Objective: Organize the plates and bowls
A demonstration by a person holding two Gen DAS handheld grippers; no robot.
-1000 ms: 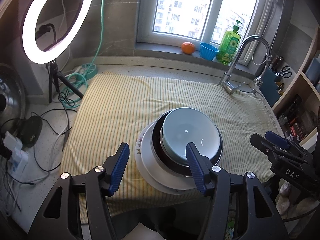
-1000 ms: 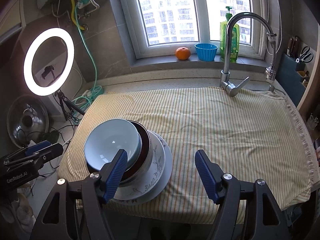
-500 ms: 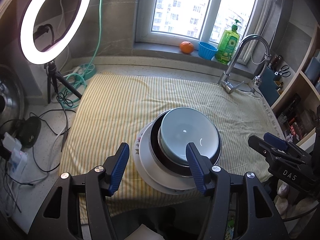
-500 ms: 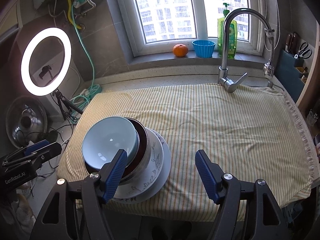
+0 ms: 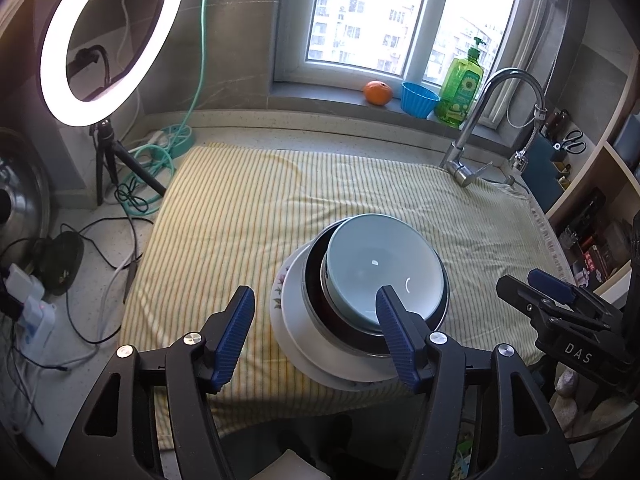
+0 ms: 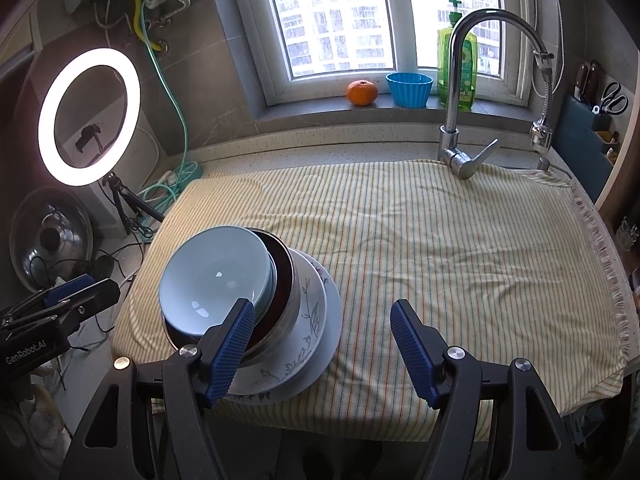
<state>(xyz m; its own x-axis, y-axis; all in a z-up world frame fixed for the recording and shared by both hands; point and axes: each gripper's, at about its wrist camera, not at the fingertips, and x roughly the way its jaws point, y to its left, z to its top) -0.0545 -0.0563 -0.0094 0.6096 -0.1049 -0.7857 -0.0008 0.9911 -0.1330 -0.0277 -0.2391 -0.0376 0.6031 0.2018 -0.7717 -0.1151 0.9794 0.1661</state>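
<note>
The left gripper (image 5: 316, 334) hangs spread and empty, as does the right gripper (image 6: 322, 346). Between them, just ahead, a pale blue ceramic bowl (image 5: 384, 272) nests in a dark metal-rimmed bowl (image 6: 282, 280) on flowered white plates (image 6: 316, 320), near the front edge of the striped-cloth-covered bench (image 6: 460, 248).

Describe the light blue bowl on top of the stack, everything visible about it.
The light blue bowl is round, glossy and glazed like ceramic, with window glints inside, and looks empty. It sits upright, slightly tilted and off-centre, nested in a dark bowl with a metallic outside, which rests on a floral dish and a white plate near the striped cloth's front edge. Neither gripper holds it; one right gripper finger merely overlaps it in view.
</note>
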